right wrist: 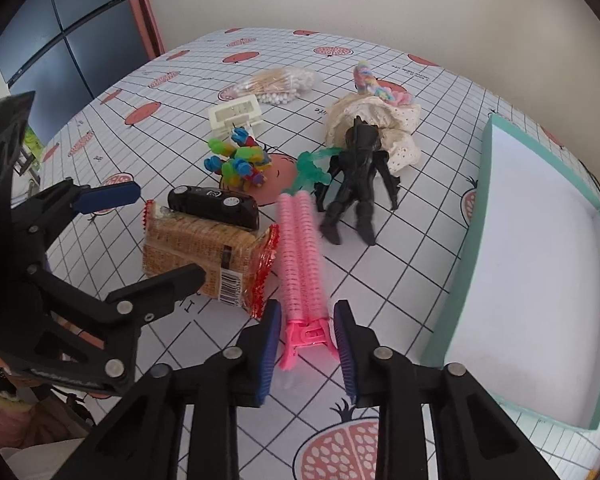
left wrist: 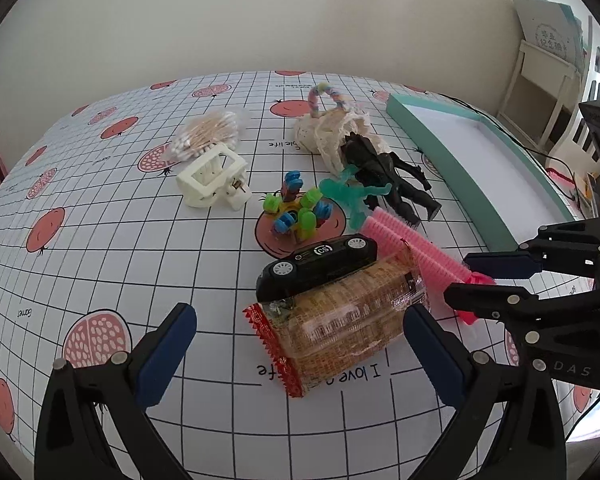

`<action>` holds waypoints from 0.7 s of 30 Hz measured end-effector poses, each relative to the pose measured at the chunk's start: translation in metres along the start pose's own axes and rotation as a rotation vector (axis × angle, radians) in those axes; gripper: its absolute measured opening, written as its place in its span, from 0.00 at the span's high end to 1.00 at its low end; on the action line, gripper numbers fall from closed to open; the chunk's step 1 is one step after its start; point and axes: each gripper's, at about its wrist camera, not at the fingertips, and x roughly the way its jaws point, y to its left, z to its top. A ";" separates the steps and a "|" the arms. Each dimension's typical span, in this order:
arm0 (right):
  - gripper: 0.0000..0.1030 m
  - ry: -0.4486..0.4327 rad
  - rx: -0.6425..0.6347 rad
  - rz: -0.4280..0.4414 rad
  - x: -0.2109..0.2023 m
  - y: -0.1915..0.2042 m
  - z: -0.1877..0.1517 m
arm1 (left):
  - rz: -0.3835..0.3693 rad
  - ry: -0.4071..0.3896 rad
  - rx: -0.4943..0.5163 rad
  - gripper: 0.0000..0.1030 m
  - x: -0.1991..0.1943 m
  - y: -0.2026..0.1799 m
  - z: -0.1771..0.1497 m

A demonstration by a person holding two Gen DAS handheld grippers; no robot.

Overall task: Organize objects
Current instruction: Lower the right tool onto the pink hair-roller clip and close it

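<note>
— What lay between the pads of the right hand-held gripper (right wrist: 307, 338)?

— A pink plastic hair-roller clip (right wrist: 300, 256), two ridged, bristly cylinders side by side on a smooth clip base. The blue ribbed pads sat at either side of that base, narrowly set; whether they pressed it I could not tell. Its long axis ran away from the gripper toward the black jointed plastic figure (right wrist: 358, 176), base end nearest the pads.

— And the left hand-held gripper (left wrist: 300, 340)?

— Jaws wide apart over a crinkly clear-wrapped packet of biscuits with red serrated ends (left wrist: 340, 320), touching nothing. A glossy black toy car (left wrist: 316, 266) leaned against the packet. Everything lay on the table (left wrist: 140, 260), covered in a gridded, fruit-printed cloth, beside a shallow teal cardboard tray (right wrist: 540, 280).
</note>
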 end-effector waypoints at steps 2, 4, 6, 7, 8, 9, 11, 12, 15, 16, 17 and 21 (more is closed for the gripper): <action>0.73 0.007 0.015 -0.010 -0.002 -0.002 -0.004 | 0.002 0.000 0.008 0.01 0.002 -0.001 0.001; 0.73 0.012 0.025 -0.015 -0.005 -0.004 -0.008 | -0.003 0.005 0.011 0.01 0.003 0.000 0.002; 0.73 0.013 0.039 -0.010 -0.007 -0.007 -0.012 | -0.022 0.014 0.010 0.01 0.005 0.000 0.003; 0.73 0.014 0.047 -0.006 -0.007 -0.008 -0.014 | -0.032 0.019 0.008 0.01 0.006 0.000 0.003; 0.73 0.014 0.052 -0.003 -0.007 -0.010 -0.015 | -0.043 0.025 0.006 0.01 0.008 -0.001 0.002; 0.73 0.013 0.056 -0.001 -0.008 -0.010 -0.015 | -0.054 0.031 0.002 0.01 0.009 -0.001 0.002; 0.73 0.012 0.057 -0.001 -0.008 -0.011 -0.016 | -0.068 0.039 -0.002 0.01 0.011 -0.003 0.001; 0.73 0.012 0.056 -0.003 -0.008 -0.011 -0.015 | -0.072 0.039 -0.007 0.01 0.011 -0.004 0.000; 0.73 0.011 0.053 -0.006 -0.008 -0.012 -0.015 | -0.102 0.035 -0.021 0.09 0.010 -0.005 0.000; 0.73 0.011 0.054 -0.005 -0.008 -0.013 -0.015 | -0.125 0.035 -0.029 0.18 0.010 -0.005 0.001; 0.73 0.010 0.057 -0.003 -0.008 -0.014 -0.015 | -0.145 0.039 -0.036 0.24 0.010 -0.005 0.000; 0.73 0.011 0.066 0.003 -0.007 -0.016 -0.015 | -0.168 0.032 -0.054 0.49 0.005 -0.003 -0.004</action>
